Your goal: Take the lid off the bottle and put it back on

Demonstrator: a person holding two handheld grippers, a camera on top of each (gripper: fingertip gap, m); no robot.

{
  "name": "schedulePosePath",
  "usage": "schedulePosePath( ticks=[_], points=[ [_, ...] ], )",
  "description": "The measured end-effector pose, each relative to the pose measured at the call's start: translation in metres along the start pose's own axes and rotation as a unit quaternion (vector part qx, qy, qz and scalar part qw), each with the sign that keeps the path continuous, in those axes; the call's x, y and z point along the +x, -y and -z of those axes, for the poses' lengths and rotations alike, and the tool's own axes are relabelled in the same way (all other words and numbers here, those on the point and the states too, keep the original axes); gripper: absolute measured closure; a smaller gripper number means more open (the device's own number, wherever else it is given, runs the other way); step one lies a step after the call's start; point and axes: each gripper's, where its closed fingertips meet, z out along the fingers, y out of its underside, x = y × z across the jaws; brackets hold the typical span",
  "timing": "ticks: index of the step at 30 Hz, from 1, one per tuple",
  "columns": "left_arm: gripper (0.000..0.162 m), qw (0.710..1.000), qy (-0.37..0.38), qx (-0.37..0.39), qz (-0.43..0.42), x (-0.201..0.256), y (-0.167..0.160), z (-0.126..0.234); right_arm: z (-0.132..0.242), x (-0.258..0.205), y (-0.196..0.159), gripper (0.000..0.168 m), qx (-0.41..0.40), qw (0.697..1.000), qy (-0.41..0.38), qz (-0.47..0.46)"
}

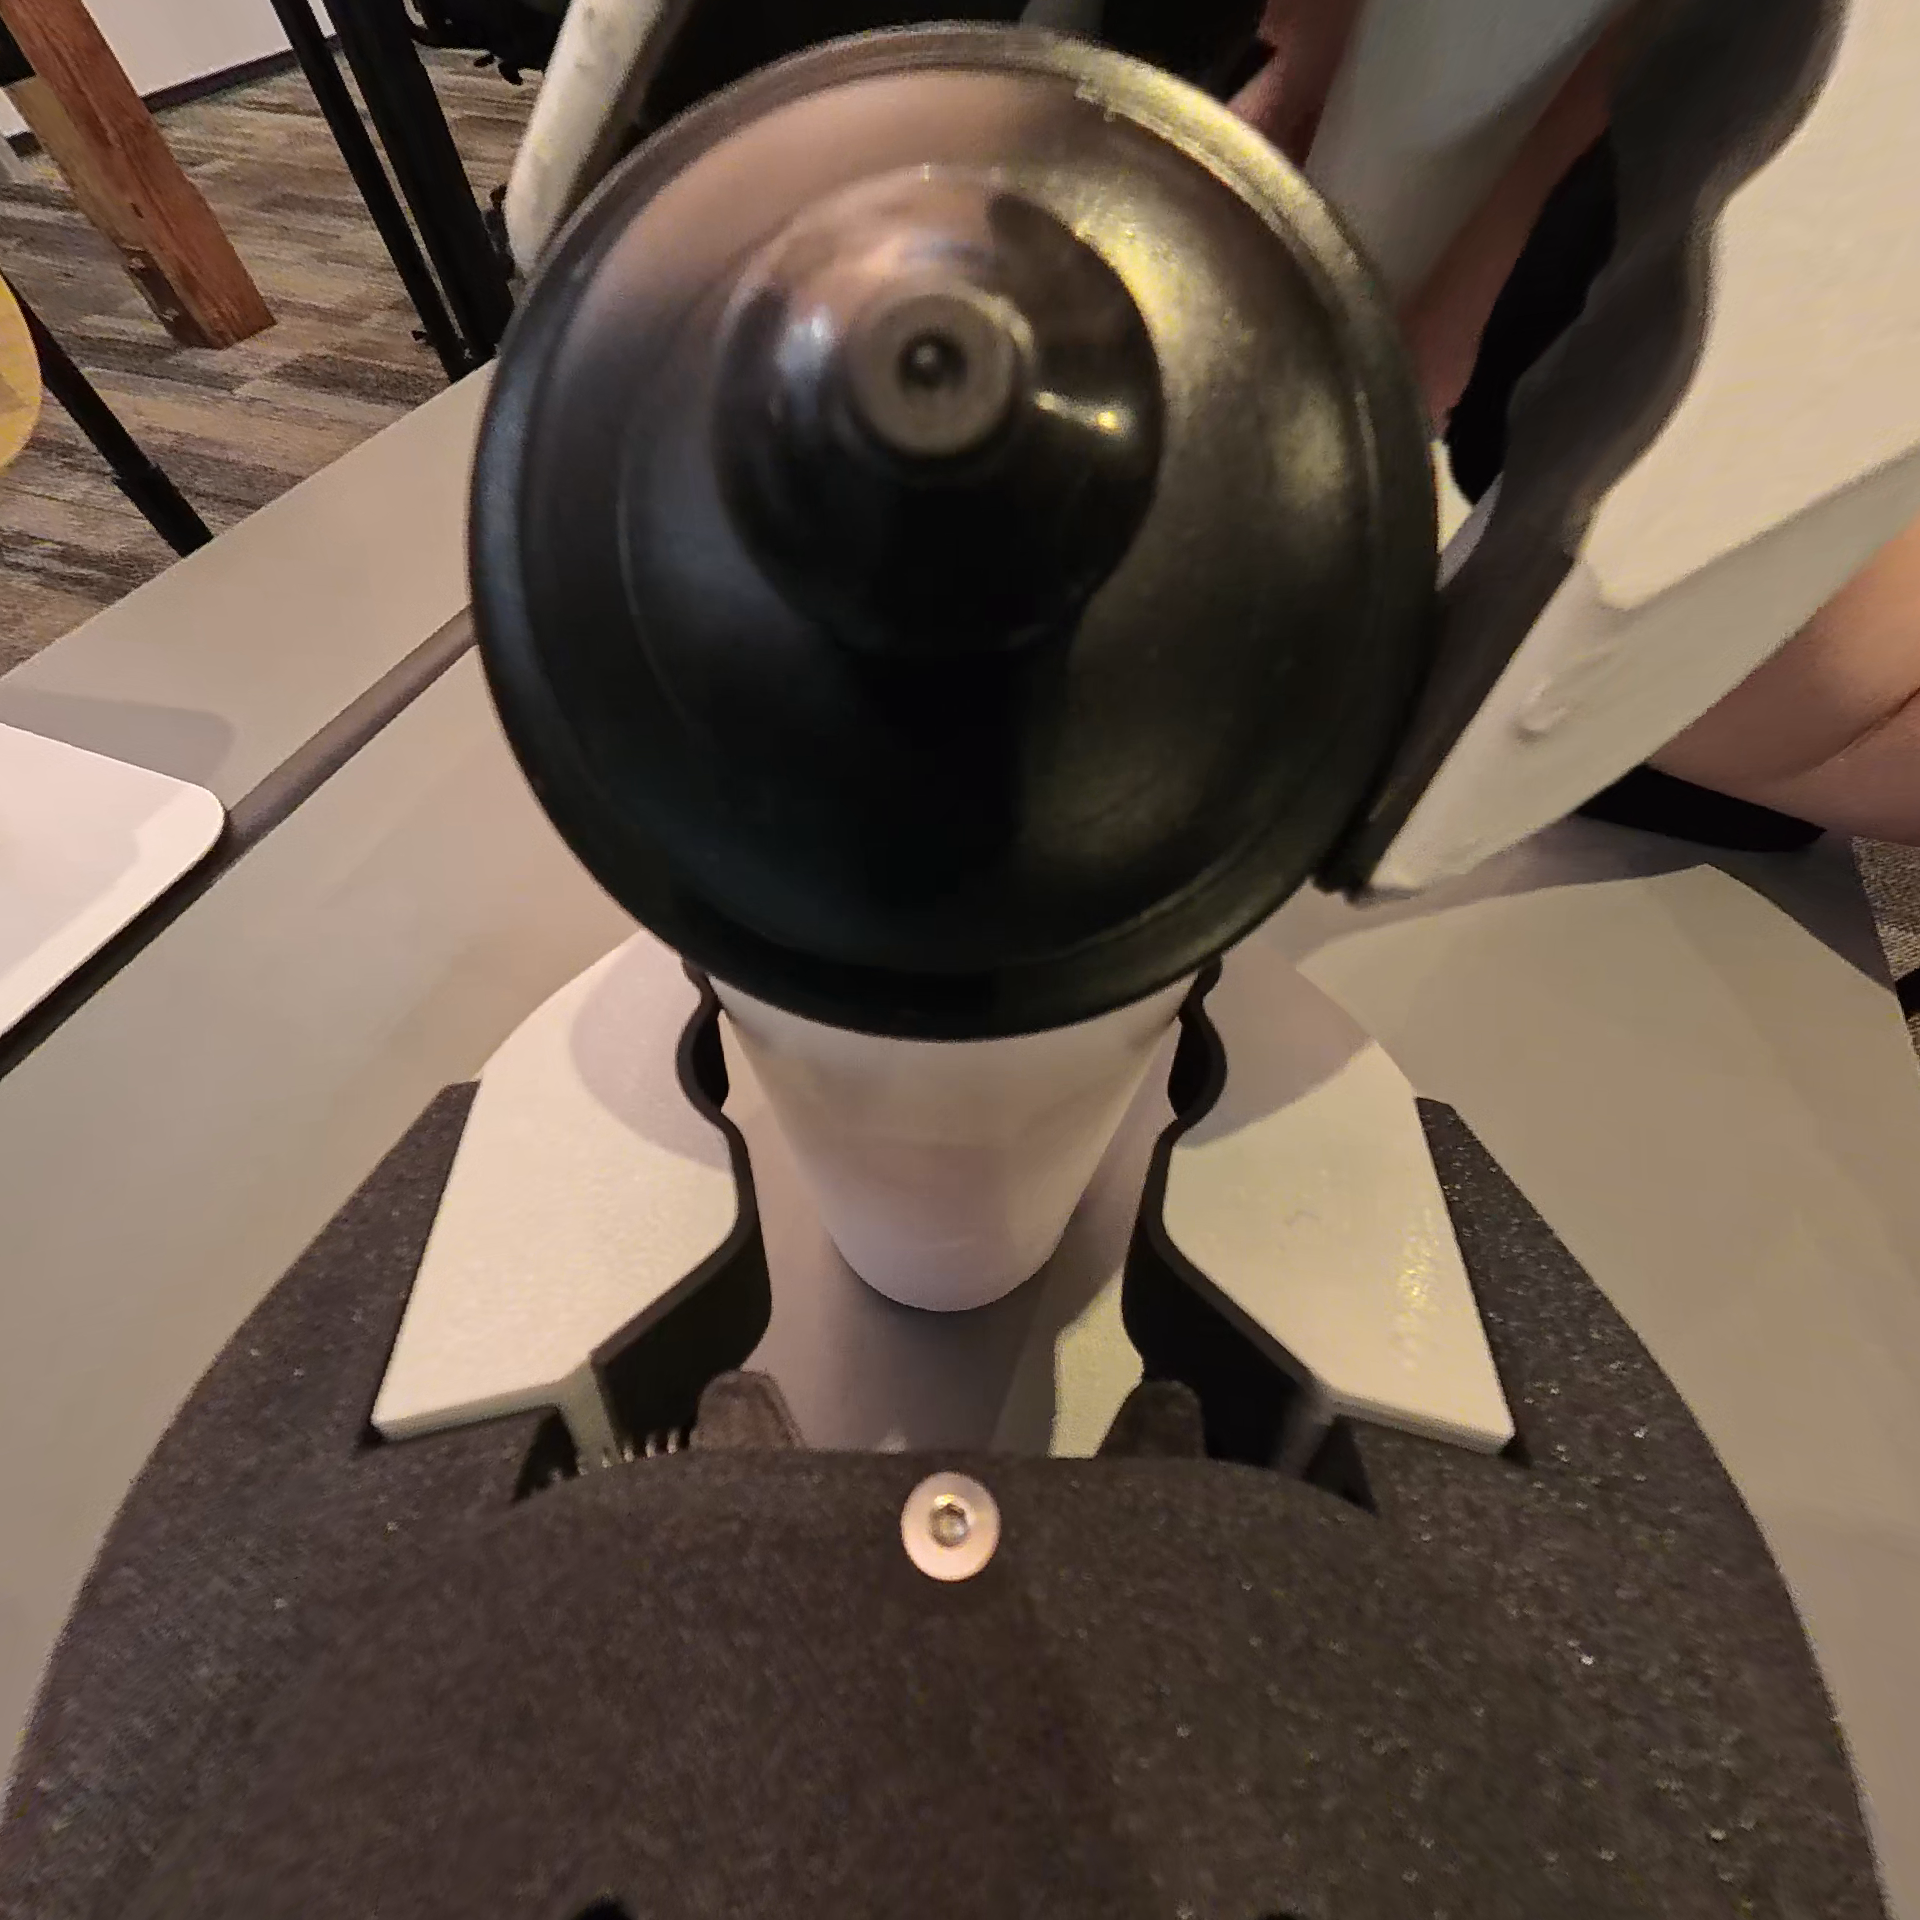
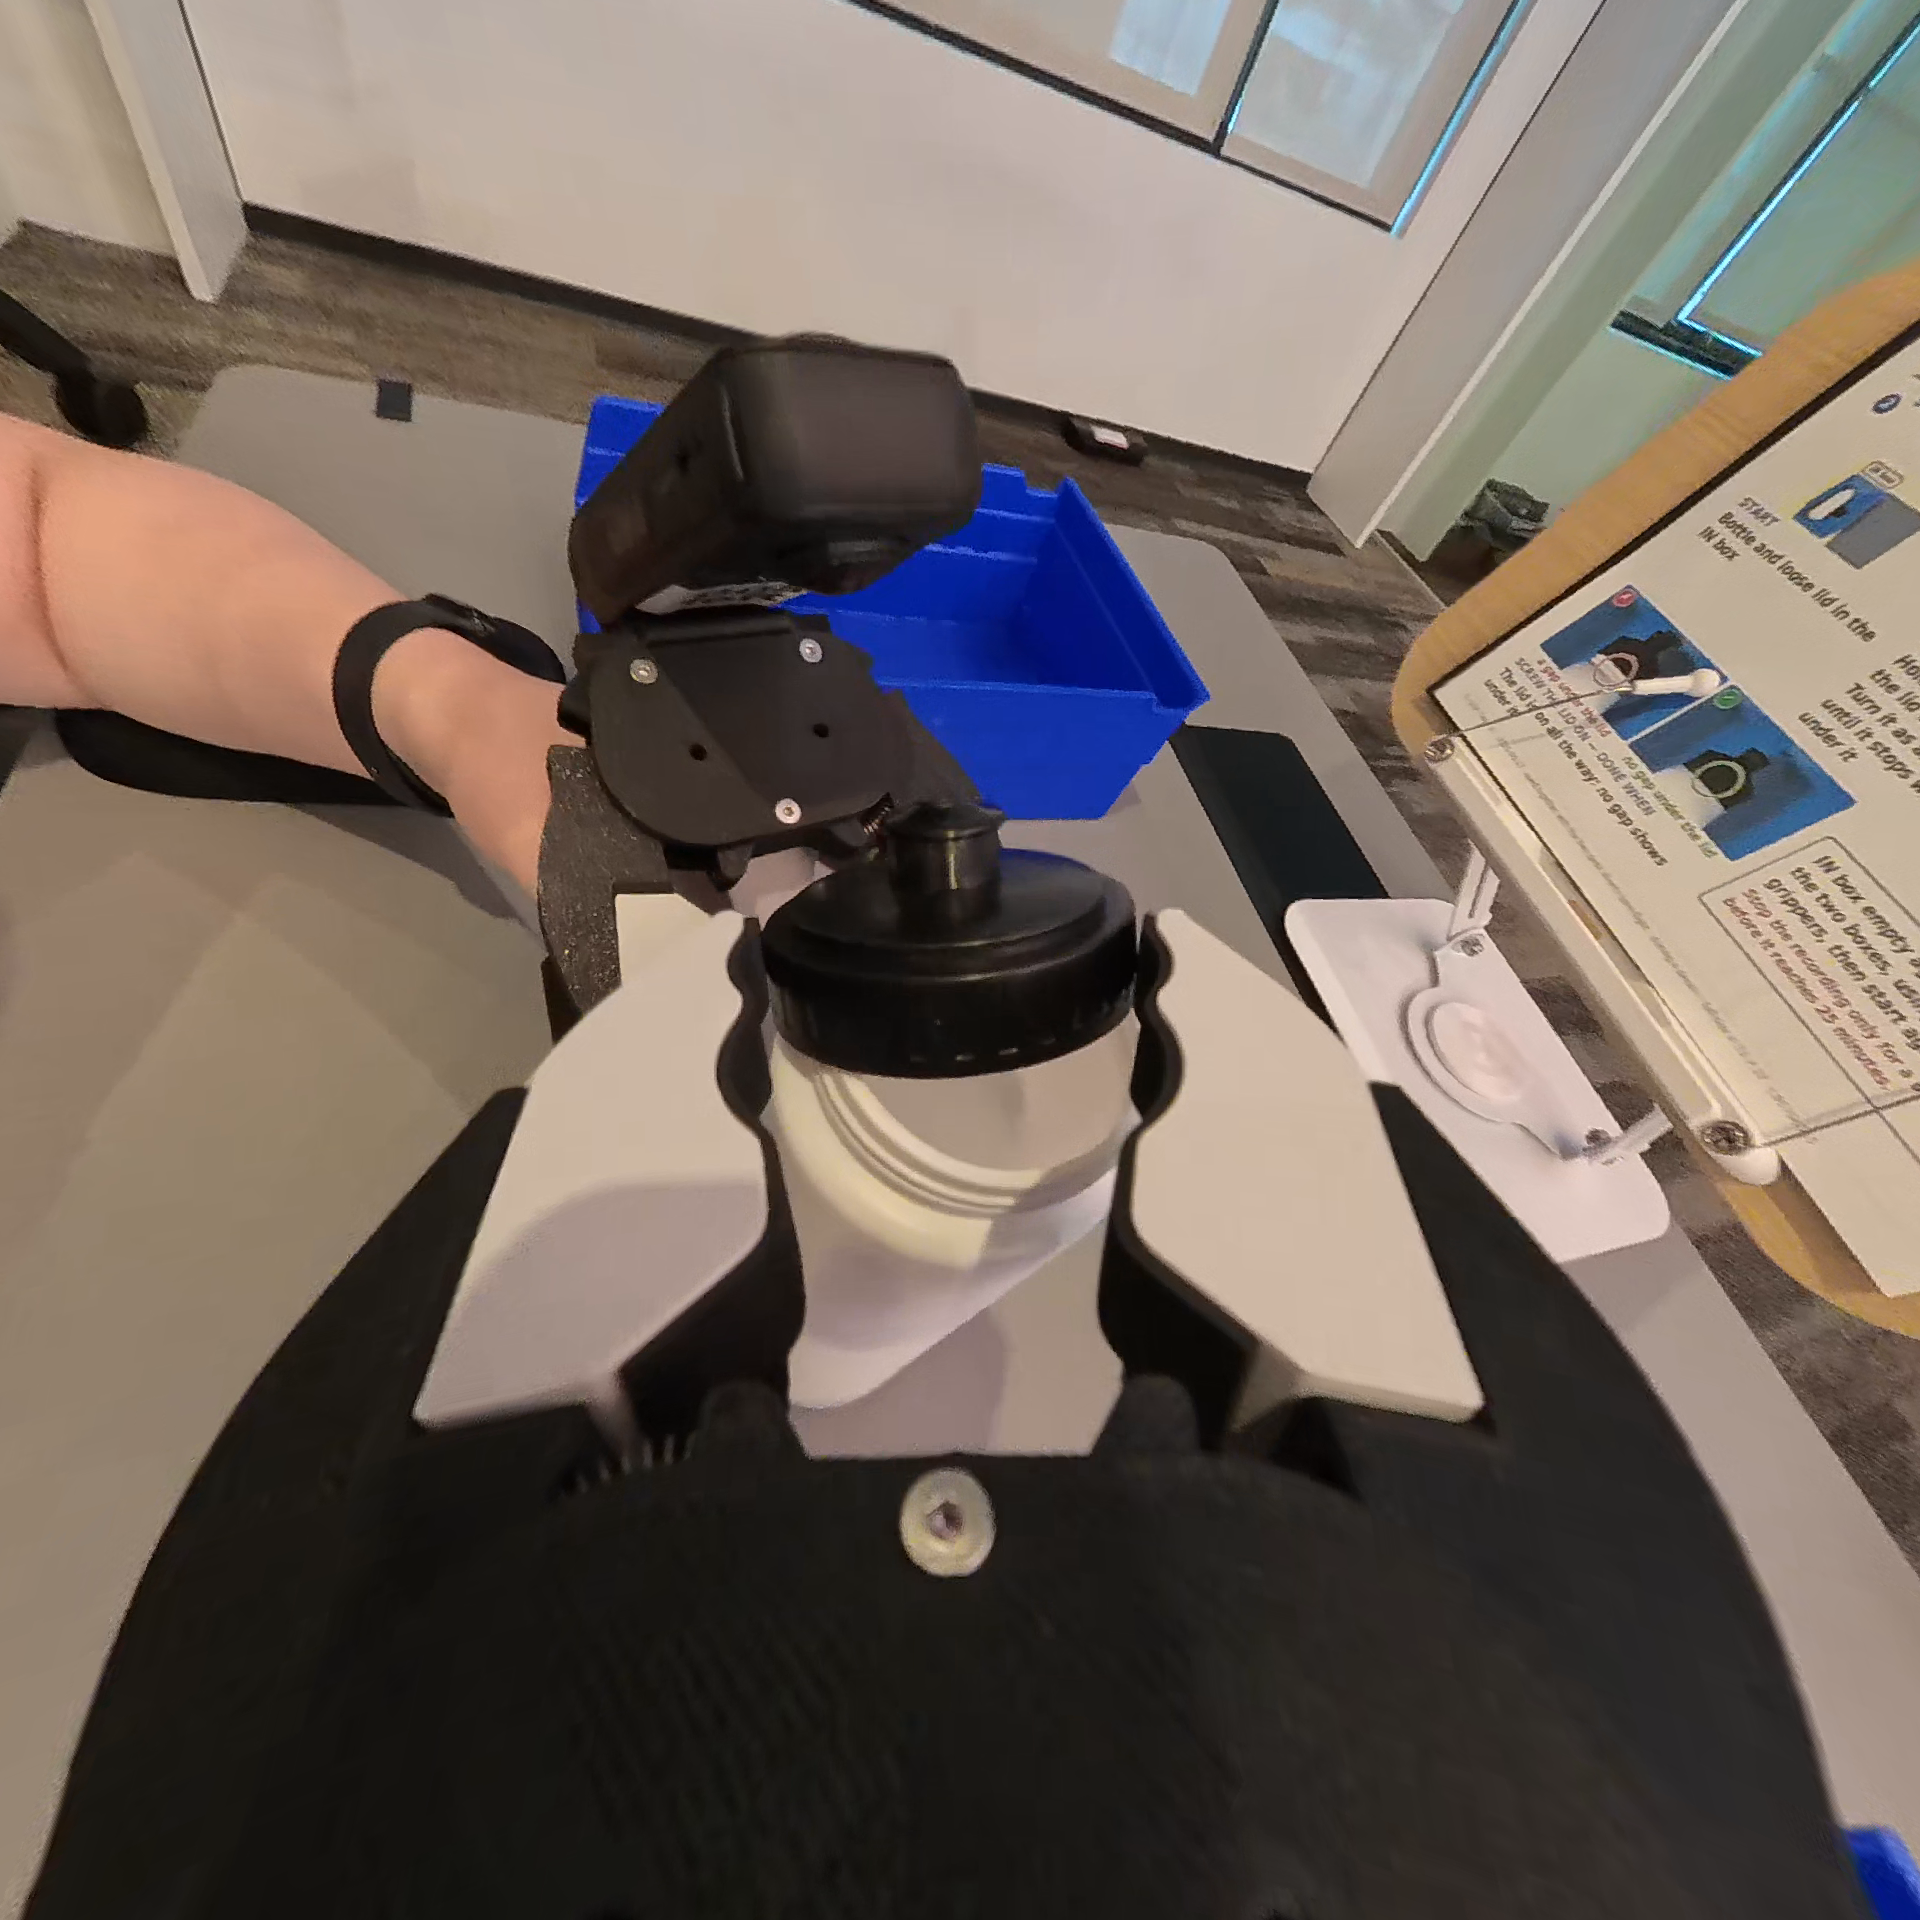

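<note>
Black plastic fills the left wrist view: the lid (image 1: 951,530), with its pull spout at the centre, faces the camera. Below it the white bottle (image 1: 935,1164) tapers down to the grey counter (image 1: 312,935), where its base stands. The left gripper (image 1: 951,1060) has its pale fingers (image 1: 582,1174) close on either side of the bottle body, clamping it just under the lid. At the upper right of that view the right gripper's fingers (image 1: 1507,665) press against the lid's rim.

From the right wrist view, the right gripper (image 2: 951,997) closes its fingers (image 2: 1236,1143) on the ribbed edge of the lid (image 2: 945,966), which sits at the top of the bottle (image 2: 935,1174). Thread ridges show on the bottle neck just beneath the lid, so it seems not fully seated, though the blur makes that hard to judge. The left gripper (image 2: 769,717) comes in from the far side, held by a person's hand (image 2: 447,717) with a black strap at the wrist. Behind it a blue bin (image 2: 997,634) rests on the counter (image 2: 208,1039), and to the right an instruction sheet (image 2: 1714,790) stands on a white stand (image 2: 1475,1060).
</note>
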Motion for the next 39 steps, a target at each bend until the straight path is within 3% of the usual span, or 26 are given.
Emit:
schedulePosePath(
  ticks=[16,21,25,30,32,35,39],
  points=[
    [0.077,1.0,0.012,-0.005,0.0,0.001,0.0,-0.001,0.001,0.001,-0.009,0.096,-0.122,0.985,-0.104,0.066],
    [0.077,1.0,0.006,0.004,0.009,0.0,0.002,0.0,0.002,0.006,-0.005,0.097,-0.074,0.994,-0.074,0.038],
    [0.077,1.0,0.007,0.006,0.017,-0.004,0.0,0.0,0.015,0.014,0.008,0.097,0.006,0.999,-0.026,-0.039],
    [0.077,1.0,0.008,0.006,0.016,-0.004,0.0,0.0,0.077,0.073,0.023,0.097,0.092,0.987,-0.125,-0.048],
    [0.077,1.0,0.008,0.006,0.014,-0.003,0.0,0.0,0.12,0.114,0.002,0.097,0.077,0.975,-0.196,-0.073],
    [0.077,1.0,0.008,0.003,0.009,-0.002,0.0,0.0,0.178,0.173,-0.084,0.097,-0.024,0.935,-0.308,-0.176],
    [0.077,1.0,0.006,0.001,0.006,-0.002,0.0,-0.001,0.196,0.185,-0.205,0.097,-0.17,0.876,-0.31,-0.328]
  ],
)
